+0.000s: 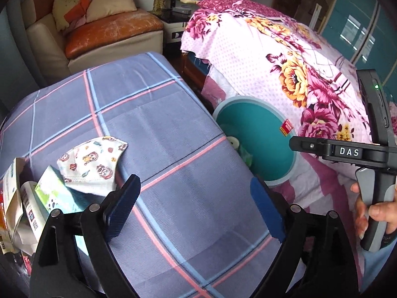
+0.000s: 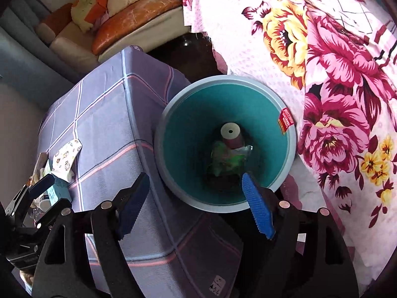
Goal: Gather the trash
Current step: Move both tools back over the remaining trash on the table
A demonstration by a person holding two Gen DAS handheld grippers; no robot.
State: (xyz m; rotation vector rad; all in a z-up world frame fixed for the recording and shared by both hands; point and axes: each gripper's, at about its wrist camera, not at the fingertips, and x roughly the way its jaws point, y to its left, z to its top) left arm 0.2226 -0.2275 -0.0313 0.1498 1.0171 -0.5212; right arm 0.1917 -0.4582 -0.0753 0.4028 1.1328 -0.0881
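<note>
Checked blue-grey cloth with pink and pale blue lines covers the surface [image 1: 153, 114], with a worn orange-and-cream sofa [image 1: 99, 32] behind it and a bed under a pink floral quilt [image 1: 285, 62] to the right. At the surface's far left edge lies a heap of trash [image 1: 27, 198]: printed cartons and paper, cut off by the frame and partly stacked over one another, so their labels are hard to read. On top of them, reaching onto the cloth, rests a white face mask [image 1: 93, 160] printed with small cartoon figures. The left claw [image 1: 196, 203] hangs above bare cloth just right of the mask, its blue pads spread wide with nothing between them. Between surface and bed stands a teal bin [image 2: 196, 104] with a pale rim and a red sticker inside; at its bottom lie a crumpled green wrapper [image 2: 228, 157] and a pinkish roll [image 2: 232, 135], dim and partly shadowed. The right claw [image 2: 196, 204] is over the bin's near rim, also spread wide and empty. A hand [image 1: 374, 213] grips its handle at the left view's right edge.
</note>
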